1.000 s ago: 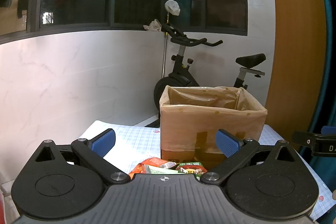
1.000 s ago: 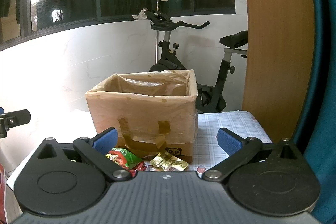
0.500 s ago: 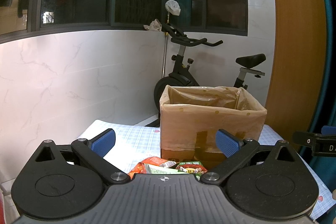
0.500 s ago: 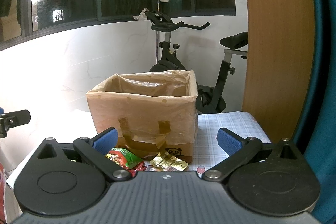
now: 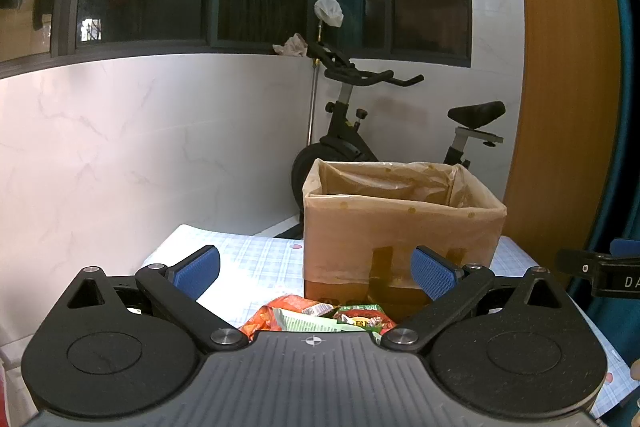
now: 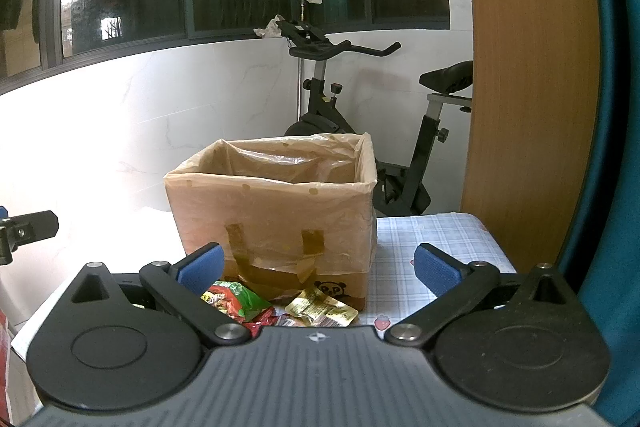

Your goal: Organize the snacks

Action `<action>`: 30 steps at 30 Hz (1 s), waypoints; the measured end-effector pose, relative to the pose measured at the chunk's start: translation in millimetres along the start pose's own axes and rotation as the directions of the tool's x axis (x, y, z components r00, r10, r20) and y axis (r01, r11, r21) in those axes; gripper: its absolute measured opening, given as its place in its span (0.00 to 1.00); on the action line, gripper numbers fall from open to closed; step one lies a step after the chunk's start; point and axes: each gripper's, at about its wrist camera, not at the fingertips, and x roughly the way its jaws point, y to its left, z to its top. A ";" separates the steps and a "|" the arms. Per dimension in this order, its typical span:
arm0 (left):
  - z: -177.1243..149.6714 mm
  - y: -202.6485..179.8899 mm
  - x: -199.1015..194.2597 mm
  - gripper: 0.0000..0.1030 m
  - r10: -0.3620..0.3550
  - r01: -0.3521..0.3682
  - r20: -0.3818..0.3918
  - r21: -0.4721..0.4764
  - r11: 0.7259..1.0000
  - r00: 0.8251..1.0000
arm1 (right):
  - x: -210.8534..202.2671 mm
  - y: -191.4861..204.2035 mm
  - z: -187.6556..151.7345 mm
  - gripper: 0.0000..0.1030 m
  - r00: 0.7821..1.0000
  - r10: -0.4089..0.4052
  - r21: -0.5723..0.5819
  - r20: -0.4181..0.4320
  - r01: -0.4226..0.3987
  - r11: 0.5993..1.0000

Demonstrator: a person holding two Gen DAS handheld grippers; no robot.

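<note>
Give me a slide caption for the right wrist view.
Open right hand-held gripper faces snack packets lying before a plastic-lined cardboard box on the checked tablecloth.

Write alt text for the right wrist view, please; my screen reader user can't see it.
The open right hand-held gripper points at a cardboard box lined with a plastic bag, standing on a checked tablecloth. Snack packets lie on the cloth in front of the box, below the spread blue fingertips. An exercise bike stands behind against a white wall.

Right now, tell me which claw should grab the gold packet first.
Right. The gold packet lies just ahead of the open right claw, in front of the box. The left claw is open too, but its view shows only red and green packets.
</note>
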 end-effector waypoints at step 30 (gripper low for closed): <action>1.0 -0.5 1.1 1.00 0.004 -0.004 -0.001 0.011 1.000 1.000 | -1.8 1.8 -0.5 1.00 1.000 0.000 -0.012 0.006 0.000 1.000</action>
